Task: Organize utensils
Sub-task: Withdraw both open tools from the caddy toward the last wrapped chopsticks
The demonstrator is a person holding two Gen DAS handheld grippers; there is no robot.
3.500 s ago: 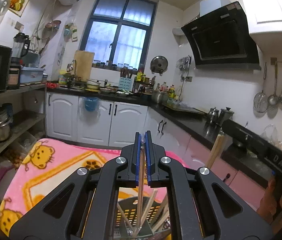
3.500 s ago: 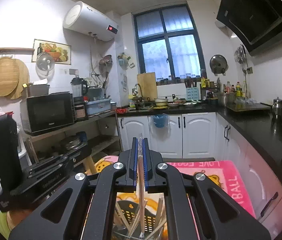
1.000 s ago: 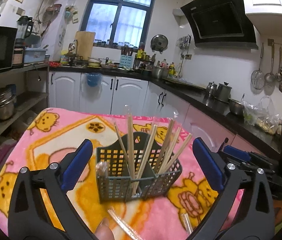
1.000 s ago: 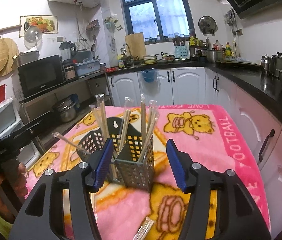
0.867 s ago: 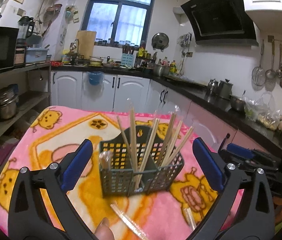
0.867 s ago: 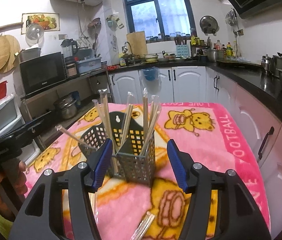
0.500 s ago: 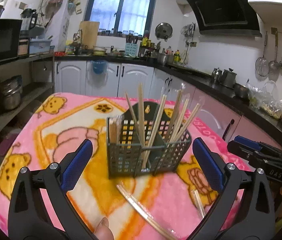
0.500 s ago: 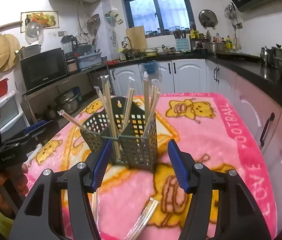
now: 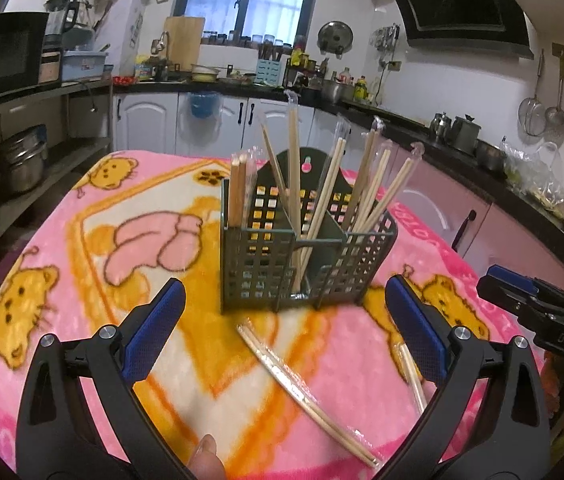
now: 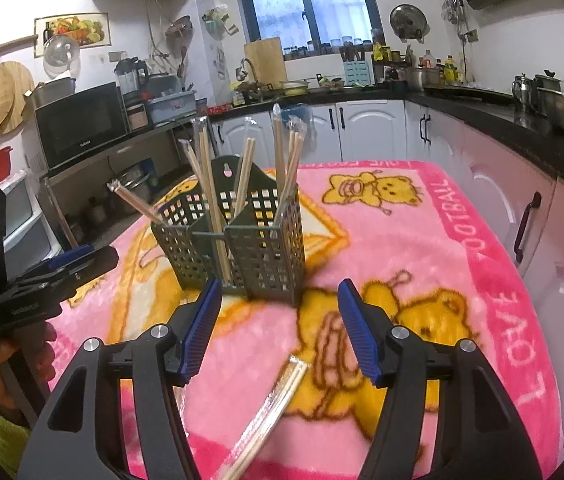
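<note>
A dark green mesh utensil holder (image 9: pixel 305 256) stands on a pink cartoon blanket (image 9: pixel 94 248) and holds several wrapped chopstick pairs upright; it also shows in the right wrist view (image 10: pixel 238 244). A wrapped chopstick pair (image 9: pixel 305 380) lies flat just in front of the holder. Another wrapped pair (image 9: pixel 411 372) lies by my left gripper's right finger. My left gripper (image 9: pixel 282 332) is open and empty, low over the blanket. My right gripper (image 10: pixel 280 328) is open and empty, with a wrapped chopstick pair (image 10: pixel 266 408) lying below it.
The right gripper body (image 9: pixel 541 316) sits at the right edge of the left wrist view. The left gripper body (image 10: pixel 30 284) is at the left of the right wrist view. Kitchen counters (image 10: pixel 513 120) and cabinets surround the table. A shelf with a microwave (image 10: pixel 82 128) stands to the left.
Both grippers were shut on chopsticks over the holder 3.5 s ago; they are now open and have drawn back and down, bringing the loose pairs on the blanket into view.
</note>
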